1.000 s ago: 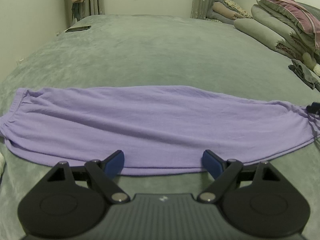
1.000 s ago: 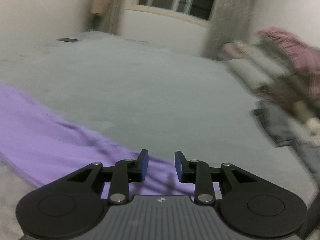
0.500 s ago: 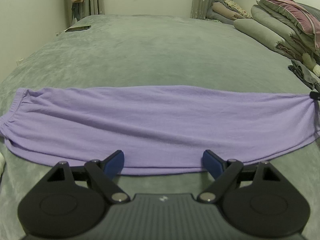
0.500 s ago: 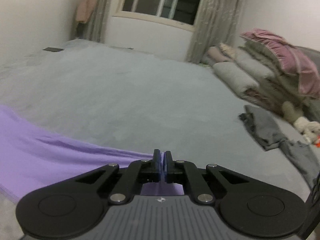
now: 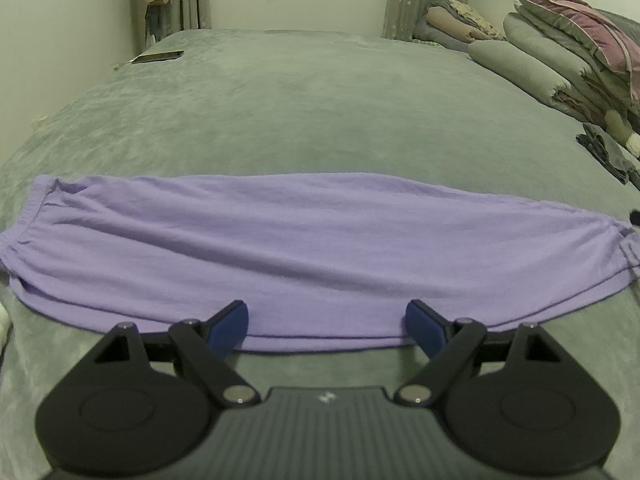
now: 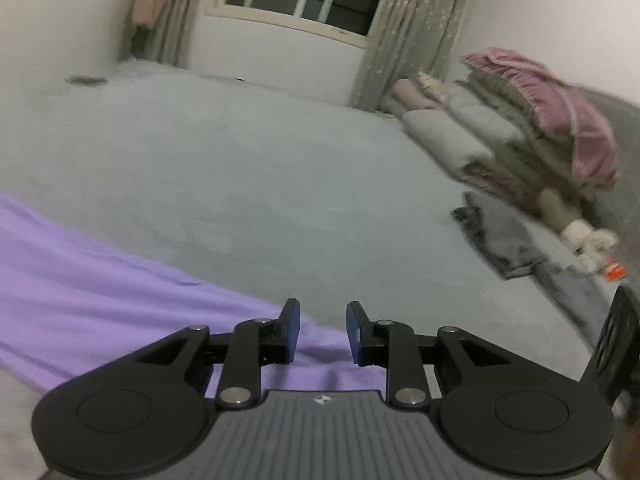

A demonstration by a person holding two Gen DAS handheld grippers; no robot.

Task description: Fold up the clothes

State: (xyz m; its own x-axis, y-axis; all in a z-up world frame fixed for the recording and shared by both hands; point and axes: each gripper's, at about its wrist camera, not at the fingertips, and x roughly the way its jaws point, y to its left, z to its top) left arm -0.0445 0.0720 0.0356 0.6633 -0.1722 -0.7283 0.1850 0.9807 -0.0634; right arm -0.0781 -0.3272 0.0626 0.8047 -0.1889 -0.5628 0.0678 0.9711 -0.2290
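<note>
Left wrist view: the long lilac knit garment (image 5: 304, 248), folded into a band, lies flat across the grey-green plush bed cover (image 5: 320, 112) from 9 o'clock to 3 o'clock. Its right end runs to the frame edge, where a small dark tip (image 5: 635, 216), too cut off to identify, shows at 3 o'clock. A dark flat phone-like object (image 5: 158, 57) lies far off at 11 o'clock, and stacked grey and pink quilts (image 5: 568, 52) sit at 2 o'clock. The left gripper (image 5: 327, 326) has its jaws spread wide and empty; the garment's near hem runs across the gap between the blue pads (image 5: 230, 326), and whether the pads touch the cloth cannot be told.

Right wrist view: the picture is blurred, so far details are soft. The right gripper (image 6: 323, 332) has its jaws partly apart and opening. The lilac garment's end (image 6: 100, 280) reaches in from 9 o'clock and passes beneath the jaws toward 6 o'clock; the cloth seems to lie below the pads, not pinched. A crumpled grey garment (image 6: 504, 240) lies at 3 o'clock beside the quilt stack (image 6: 532, 120). A black ribbed part (image 6: 612, 352) at 4 o'clock is cut off.
</note>
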